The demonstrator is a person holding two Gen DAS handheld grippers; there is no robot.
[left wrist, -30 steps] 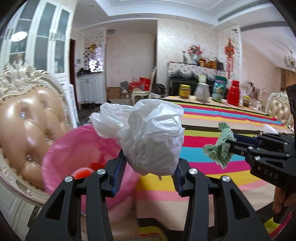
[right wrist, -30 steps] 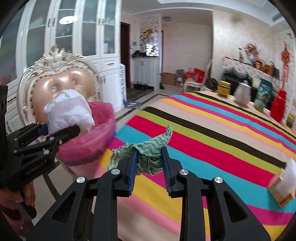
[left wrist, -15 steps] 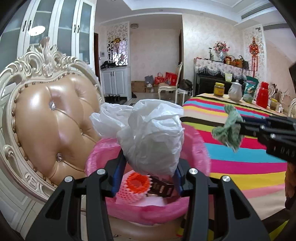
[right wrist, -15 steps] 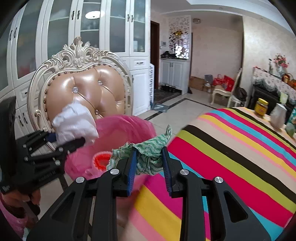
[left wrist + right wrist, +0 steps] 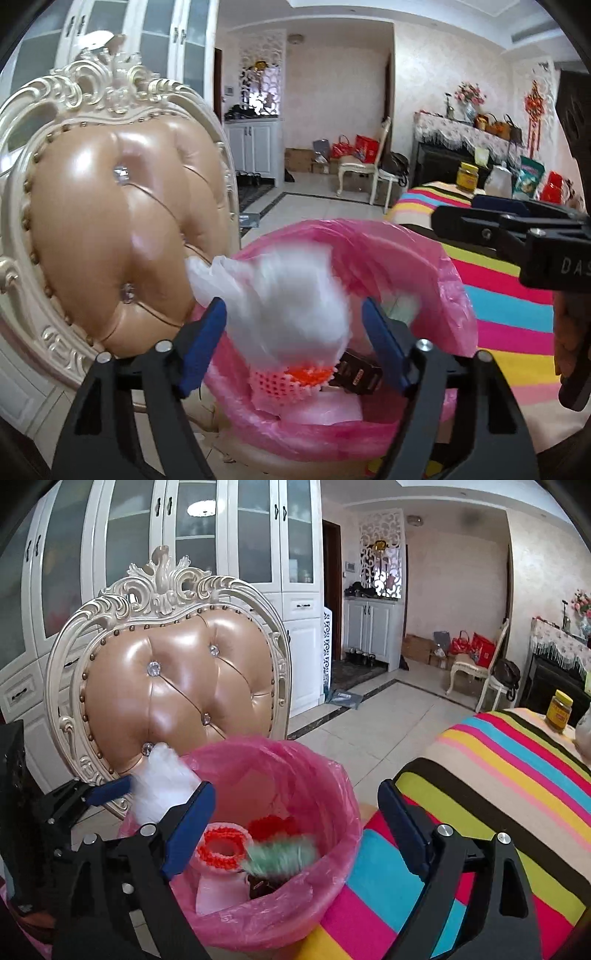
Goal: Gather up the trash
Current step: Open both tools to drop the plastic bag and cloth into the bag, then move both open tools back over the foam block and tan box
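1. A round bin lined with a translucent pink plastic bag point(image 5: 332, 812) stands on the seat of an ornate cream chair with a tufted tan leather back point(image 5: 177, 694), just beside the worktop under a bright striped cloth point(image 5: 517, 775).
2. Inside the bin lie a pink foam net sleeve with an orange rim point(image 5: 221, 853), a second orange net piece behind it, a small dark box point(image 5: 356, 373), and a blurred green knitted rag point(image 5: 280, 853) in the bin's mouth, just over the rest of the trash.
3. The left gripper point(image 5: 291, 332) hangs over the bin's rim, jaws spread wide, with a crumpled white plastic bag point(image 5: 288, 302), motion-blurred, between them; I cannot tell whether either finger touches it.
4. The right gripper point(image 5: 295, 827) is held over the bin from the worktop side, jaws wide apart and empty, the green rag below and between them.
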